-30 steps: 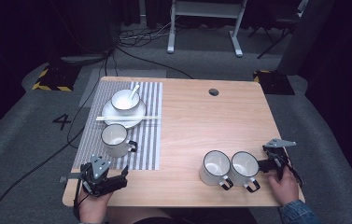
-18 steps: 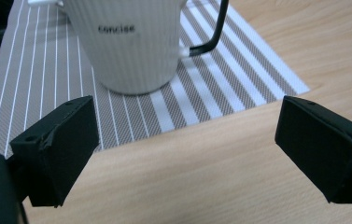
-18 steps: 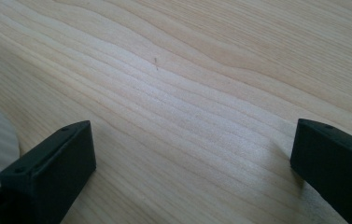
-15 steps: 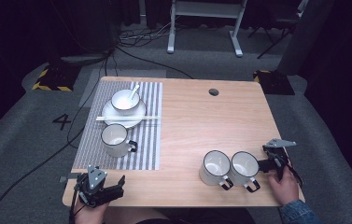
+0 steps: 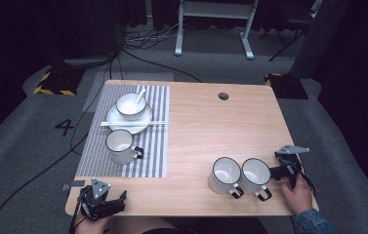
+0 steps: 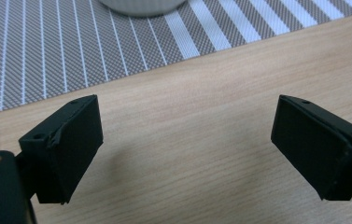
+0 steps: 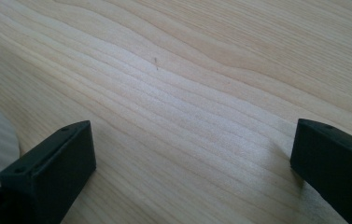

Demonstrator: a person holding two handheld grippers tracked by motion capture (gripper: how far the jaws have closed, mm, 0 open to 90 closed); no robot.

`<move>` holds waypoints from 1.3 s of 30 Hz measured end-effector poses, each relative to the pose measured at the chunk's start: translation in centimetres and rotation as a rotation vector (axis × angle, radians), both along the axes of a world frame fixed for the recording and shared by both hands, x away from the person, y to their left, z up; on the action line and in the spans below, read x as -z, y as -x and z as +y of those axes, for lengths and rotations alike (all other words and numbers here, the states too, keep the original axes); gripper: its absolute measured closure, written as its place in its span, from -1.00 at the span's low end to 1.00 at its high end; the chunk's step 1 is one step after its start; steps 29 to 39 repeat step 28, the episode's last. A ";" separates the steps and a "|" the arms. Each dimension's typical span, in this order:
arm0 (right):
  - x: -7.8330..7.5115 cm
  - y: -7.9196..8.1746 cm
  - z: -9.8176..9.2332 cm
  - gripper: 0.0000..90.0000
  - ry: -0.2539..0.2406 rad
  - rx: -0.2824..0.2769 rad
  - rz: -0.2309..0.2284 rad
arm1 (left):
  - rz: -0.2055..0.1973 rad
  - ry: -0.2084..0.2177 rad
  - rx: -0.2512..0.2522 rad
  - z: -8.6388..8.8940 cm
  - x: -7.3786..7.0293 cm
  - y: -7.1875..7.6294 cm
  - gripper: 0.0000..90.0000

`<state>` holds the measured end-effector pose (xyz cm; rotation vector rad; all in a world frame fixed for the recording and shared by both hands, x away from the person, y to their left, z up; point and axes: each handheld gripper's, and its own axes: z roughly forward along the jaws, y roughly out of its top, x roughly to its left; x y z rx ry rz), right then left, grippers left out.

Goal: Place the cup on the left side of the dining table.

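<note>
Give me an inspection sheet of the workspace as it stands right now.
Surface: wooden table, striped placemat at left.
Job's things: bowl with spoon on plate, chopsticks across it; mug on placemat; two mugs side by side, front right.
Clutter: nothing seen.
Grippers: left gripper open at front-left edge; right gripper open beside rightmost mug.
Cables: several on floor.
Surroundings: grey carpet, desk legs.

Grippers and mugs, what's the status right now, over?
Left gripper open, empty, near table edge. Right gripper open beside the right mug, not holding it. Second mug touching alongside. Nothing blocking.
</note>
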<state>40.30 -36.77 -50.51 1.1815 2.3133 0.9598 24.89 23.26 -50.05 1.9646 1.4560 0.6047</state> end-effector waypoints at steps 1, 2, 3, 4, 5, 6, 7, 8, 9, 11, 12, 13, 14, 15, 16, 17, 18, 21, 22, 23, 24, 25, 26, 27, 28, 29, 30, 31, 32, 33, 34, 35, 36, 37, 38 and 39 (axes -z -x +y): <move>0.0 0.0 0.0 -1.00 -0.001 0.000 0.000 | 0.007 0.000 0.000 0.0 0.2 -0.1 -0.79; 0.0 0.0 0.0 -1.00 -0.001 0.000 0.000 | 0.024 -0.010 -0.003 0.0 0.4 -0.2 -0.79; 0.0 0.0 0.0 -1.00 0.000 0.000 0.000 | 0.020 0.009 -0.004 0.0 0.6 -0.2 -0.81; 0.0 0.0 0.0 -1.00 0.000 0.000 0.000 | 0.014 0.026 -0.005 0.1 0.7 -0.2 -0.81; 0.0 0.0 0.0 -1.00 0.000 0.000 0.000 | -0.002 0.029 0.002 0.3 0.9 -0.1 -0.84; 0.0 0.0 0.0 -1.00 0.000 0.000 0.000 | -0.024 0.042 0.003 0.4 1.2 0.0 -0.86; 0.0 0.0 0.0 -1.00 0.000 0.000 0.000 | -0.050 0.054 0.007 0.5 1.5 0.2 -0.88; 0.0 0.0 0.0 -1.00 0.000 0.000 0.000 | -0.082 0.060 0.017 0.7 1.8 0.3 -0.89; 0.0 0.0 0.0 -1.00 0.000 0.000 0.000 | -0.095 0.070 0.021 0.8 2.0 0.5 -0.90; 0.0 0.0 0.0 -1.00 0.000 0.000 0.000 | -0.127 0.080 0.026 0.9 2.3 0.6 -0.90; 0.0 0.0 0.0 -1.00 0.000 0.000 0.000 | -0.141 0.076 0.027 1.0 2.4 0.6 -0.90; 0.0 0.0 0.0 -1.00 0.000 0.000 0.000 | -0.149 0.079 0.026 1.0 2.5 0.6 -0.91; 0.0 0.0 0.0 -1.00 0.000 0.000 0.000 | -0.159 0.089 0.019 0.9 2.7 0.6 -0.92; 0.0 0.0 0.0 -1.00 0.000 0.000 0.000 | -0.164 0.091 0.015 0.9 2.8 0.6 -0.93; 0.0 0.0 0.0 -1.00 0.000 0.000 0.000 | -0.176 0.090 0.012 1.0 2.9 0.5 -0.94; 0.0 0.0 0.0 -1.00 -0.001 0.000 0.000 | -0.183 0.088 0.014 1.1 2.9 0.5 -0.94; 0.0 0.0 0.0 -1.00 0.000 0.000 0.000 | -0.201 0.103 0.005 1.0 3.2 0.4 -0.95; 0.0 0.0 0.0 -1.00 0.000 0.000 0.000 | -0.205 0.107 0.002 1.1 3.2 0.4 -0.95; 0.0 0.0 0.0 -1.00 0.000 0.000 0.000 | -0.200 0.103 -0.001 1.0 3.2 0.4 -0.95; 0.0 0.0 0.0 -1.00 0.000 0.000 0.000 | -0.201 0.102 -0.003 1.0 3.2 0.4 -0.95; 0.0 0.0 0.0 -1.00 0.000 0.000 0.000 | -0.201 0.101 -0.002 1.0 3.2 0.4 -0.95; 0.0 0.0 0.0 -1.00 0.000 0.000 0.000 | -0.206 0.111 -0.007 1.0 3.2 0.4 -0.95; 0.0 0.0 0.0 -1.00 0.000 0.000 0.000 | -0.207 0.111 -0.004 1.0 3.2 0.4 -0.95; 0.0 0.0 0.0 -1.00 0.000 0.000 0.000 | -0.209 0.102 -0.001 1.1 3.2 0.4 -0.95; 0.0 0.0 0.0 -1.00 0.000 0.000 0.000 | -0.209 0.102 -0.001 1.1 3.2 0.4 -0.95; 0.0 0.0 0.0 -1.00 0.000 0.000 0.000 | -0.209 0.102 -0.001 1.1 3.2 0.4 -0.95; 0.0 0.0 0.0 -1.00 0.000 0.000 0.000 | -0.209 0.102 -0.001 1.1 3.2 0.4 -0.95; 0.0 0.0 0.0 -1.00 0.000 0.000 0.000 | -0.209 0.102 -0.001 1.1 3.2 0.4 -0.95; 0.0 0.0 0.0 -1.00 0.000 0.000 0.000 | -0.209 0.102 -0.001 1.1 3.2 0.4 -0.95; 0.0 0.0 0.0 -1.00 0.000 0.000 0.000 | -0.209 0.102 -0.001 1.1 3.2 0.4 -0.95; 0.0 0.0 0.0 -1.00 0.000 0.000 0.000 | -0.209 0.102 -0.001 1.1 3.2 0.4 -0.95; 0.0 0.0 0.0 -1.00 0.000 0.000 0.000 | -0.209 0.102 -0.001 1.1 3.2 0.4 -0.95; 0.0 0.0 0.0 -1.00 0.000 0.000 0.000 | -0.209 0.102 -0.001 1.1 3.2 0.4 -0.95; 0.0 0.0 0.0 -1.00 0.000 0.000 0.000 | -0.209 0.102 -0.001 1.1 3.2 0.4 -0.95; 0.0 0.0 0.0 -1.00 0.000 0.000 0.000 | -0.209 0.102 -0.001 1.1 3.2 0.4 -0.95; 0.0 0.0 0.0 -1.00 0.000 0.000 0.000 | -0.209 0.102 -0.001 1.1 3.2 0.4 -0.95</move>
